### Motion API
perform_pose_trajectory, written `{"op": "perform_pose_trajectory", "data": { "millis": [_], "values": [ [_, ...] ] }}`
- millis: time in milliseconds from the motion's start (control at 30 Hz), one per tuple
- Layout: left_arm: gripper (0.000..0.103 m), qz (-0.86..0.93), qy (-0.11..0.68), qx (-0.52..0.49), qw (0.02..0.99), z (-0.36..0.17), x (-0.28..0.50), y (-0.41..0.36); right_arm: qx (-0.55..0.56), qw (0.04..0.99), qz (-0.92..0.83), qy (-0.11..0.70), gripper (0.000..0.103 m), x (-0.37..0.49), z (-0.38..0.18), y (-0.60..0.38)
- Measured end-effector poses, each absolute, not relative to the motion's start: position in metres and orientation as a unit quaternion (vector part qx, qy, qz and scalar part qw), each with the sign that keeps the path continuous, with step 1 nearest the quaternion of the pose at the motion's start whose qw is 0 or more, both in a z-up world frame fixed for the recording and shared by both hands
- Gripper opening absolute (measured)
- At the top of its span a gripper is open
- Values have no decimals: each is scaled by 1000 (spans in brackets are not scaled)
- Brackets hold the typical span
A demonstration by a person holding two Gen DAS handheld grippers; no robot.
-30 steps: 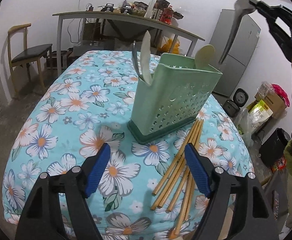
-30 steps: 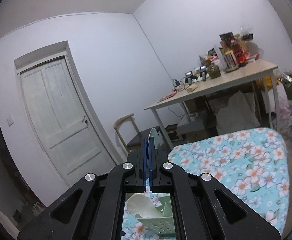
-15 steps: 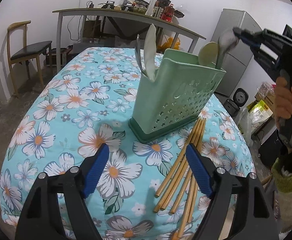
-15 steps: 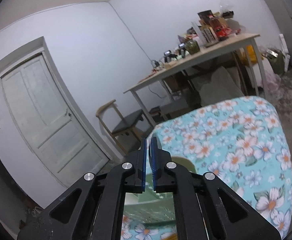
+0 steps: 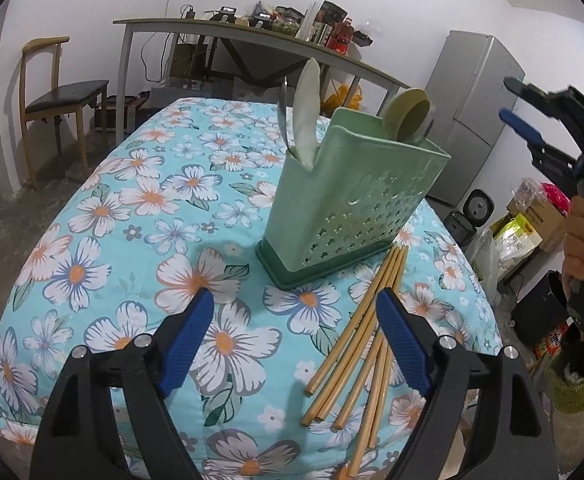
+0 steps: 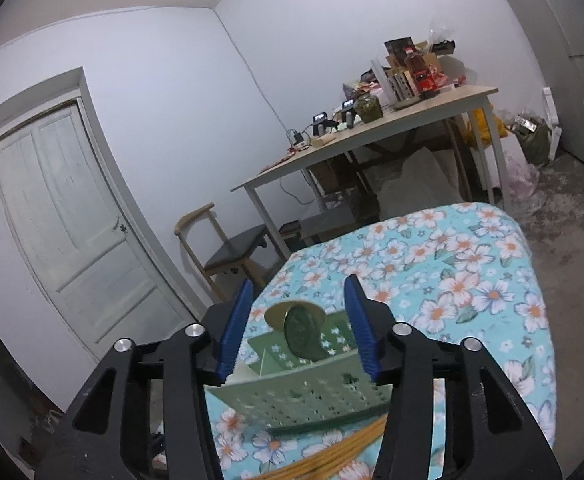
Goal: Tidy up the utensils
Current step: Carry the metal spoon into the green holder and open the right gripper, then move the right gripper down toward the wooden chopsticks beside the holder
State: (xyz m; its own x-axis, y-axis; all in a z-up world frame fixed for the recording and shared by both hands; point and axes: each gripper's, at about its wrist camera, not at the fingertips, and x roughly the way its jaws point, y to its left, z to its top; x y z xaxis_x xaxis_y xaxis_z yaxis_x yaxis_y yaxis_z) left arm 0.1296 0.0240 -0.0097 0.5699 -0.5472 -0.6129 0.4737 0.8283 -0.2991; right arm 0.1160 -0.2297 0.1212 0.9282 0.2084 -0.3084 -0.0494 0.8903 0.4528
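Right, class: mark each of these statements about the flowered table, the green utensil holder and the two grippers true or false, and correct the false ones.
1. The pale green perforated plastic utensil holder stands upright on the blue flowered tablecloth. True.
2. The bundle of bamboo chopsticks is inside the holder. False: they lie on the cloth beside it.
3. The right gripper clamps a spoon. False: its jaws are opening with nothing between them; the metal spoon sits in the holder.
4. The left gripper is open and holds nothing. True.
5. The holder is empty. False: spoons stick out of both ends.
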Motion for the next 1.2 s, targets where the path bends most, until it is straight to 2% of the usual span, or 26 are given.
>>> {"op": "perform_pose_trajectory", "data": {
  "millis": [33,200,267,400,467,600,800,967,1200],
  "values": [
    [81,-288,359,-48,887,-10,128,24,220,956,65,181,50,114,120,-228],
    [81,-290,354,-22,889,-14,121,23,192,956,40,216,68,102,106,-220],
    [81,-297,370,-22,880,-20,121,23,177,954,26,240,78,99,96,-215],
    [83,-313,410,-28,856,-31,124,22,139,944,1,300,88,96,67,-202],
    [85,-311,416,-26,854,-34,124,23,130,933,-7,334,90,97,47,-196],
    [97,-301,407,-23,862,-30,123,24,120,900,-26,419,92,102,-1,-184],
    [97,-341,392,-59,852,-27,123,28,94,869,-53,484,93,105,-54,-168],
    [97,-351,402,-64,843,-32,122,24,42,872,-73,481,95,100,-66,-154],
    [97,-357,413,-56,836,-41,124,21,57,877,-57,473,95,89,-69,-160]
  ]
}}
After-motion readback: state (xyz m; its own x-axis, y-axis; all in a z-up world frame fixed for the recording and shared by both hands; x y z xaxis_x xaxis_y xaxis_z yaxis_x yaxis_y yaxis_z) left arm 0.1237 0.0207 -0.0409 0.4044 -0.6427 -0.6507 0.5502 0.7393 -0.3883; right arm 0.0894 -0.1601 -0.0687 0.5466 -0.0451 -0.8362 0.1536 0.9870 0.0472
